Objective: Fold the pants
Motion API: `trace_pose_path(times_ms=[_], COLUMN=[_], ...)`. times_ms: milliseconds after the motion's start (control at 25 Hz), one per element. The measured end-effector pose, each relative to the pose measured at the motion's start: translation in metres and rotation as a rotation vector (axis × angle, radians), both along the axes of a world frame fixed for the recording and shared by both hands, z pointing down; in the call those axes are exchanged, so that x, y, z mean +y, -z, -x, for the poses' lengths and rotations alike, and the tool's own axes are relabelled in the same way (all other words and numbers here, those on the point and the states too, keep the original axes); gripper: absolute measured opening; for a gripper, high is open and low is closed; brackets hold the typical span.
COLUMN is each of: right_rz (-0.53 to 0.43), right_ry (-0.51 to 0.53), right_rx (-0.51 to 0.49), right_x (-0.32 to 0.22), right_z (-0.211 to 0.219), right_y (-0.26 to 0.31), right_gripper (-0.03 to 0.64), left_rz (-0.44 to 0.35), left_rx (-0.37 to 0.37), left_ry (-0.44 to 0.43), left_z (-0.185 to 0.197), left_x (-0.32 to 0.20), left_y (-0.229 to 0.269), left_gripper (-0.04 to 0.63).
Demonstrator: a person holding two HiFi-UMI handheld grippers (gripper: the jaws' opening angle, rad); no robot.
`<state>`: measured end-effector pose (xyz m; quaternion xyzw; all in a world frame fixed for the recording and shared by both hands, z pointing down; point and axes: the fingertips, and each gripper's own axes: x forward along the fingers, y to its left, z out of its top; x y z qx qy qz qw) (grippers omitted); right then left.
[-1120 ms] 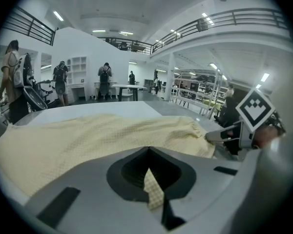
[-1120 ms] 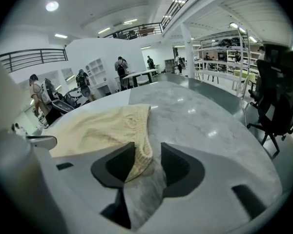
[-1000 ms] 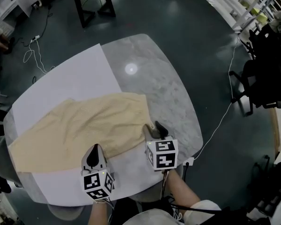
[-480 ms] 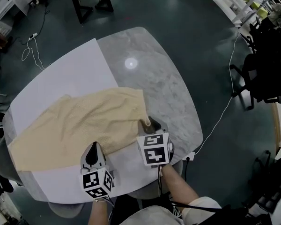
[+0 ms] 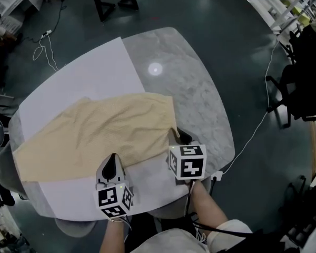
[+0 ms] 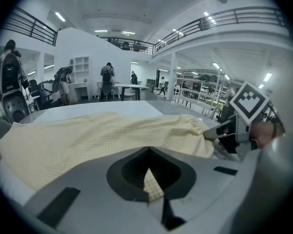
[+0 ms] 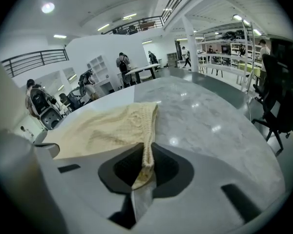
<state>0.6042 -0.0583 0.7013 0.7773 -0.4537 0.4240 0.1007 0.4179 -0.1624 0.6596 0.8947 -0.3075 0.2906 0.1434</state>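
The left gripper (image 6: 148,172) is closed on the pants (image 5: 100,133); a small pale-yellow wedge of the near edge shows pinched between its dark jaws. The right gripper (image 7: 144,167) is closing its jaws, with only a narrow gap left; a thick hemmed edge of the same pants stands up as a ridge between them, and the pads seem to press on it already, though the wide lens makes that hard to judge. Both grippers point down at the near side of the cloth, the left near the middle of that edge, the right at its right-hand corner.

The pants are soft cloth with a fine checked or waffle weave; they lie spread out and mostly flat, lightly creased, wide at the right end and running leftward to the table's left edge. The table (image 5: 200,104) has a rounded top of glossy grey marbled stone that reflects a ceiling light; a smooth white sheet (image 5: 84,73) covers its left part, and the pants lie partly on the sheet, partly on the bare stone.
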Motion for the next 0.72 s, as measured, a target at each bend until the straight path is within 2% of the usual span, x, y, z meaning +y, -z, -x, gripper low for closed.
trace_pose_path(times_ms=[200, 440, 720], right_rz=[-0.021, -0.030, 0.022], right_ry=[-0.010, 0.035, 0.078], right_rx=[0.016, 0.063, 0.093], right_x=[-0.005, -0.037, -0.035], right_z=[0.011, 0.051, 0.059], right_y=[0.017, 0.038, 0.062], right_gripper=[0.035, 0.035, 0.035], left_rz=[0.001, -0.001, -0.020], left_rx=[0.009, 0.034, 0.041], left_ry=[0.033, 0.053, 0.042], left_z=[0.020, 0.055, 0.066], left_x=[-0.007, -0.028, -0.018], left_y=[0.009, 0.027, 0.079], left_gripper=[0.002, 0.002, 0.002])
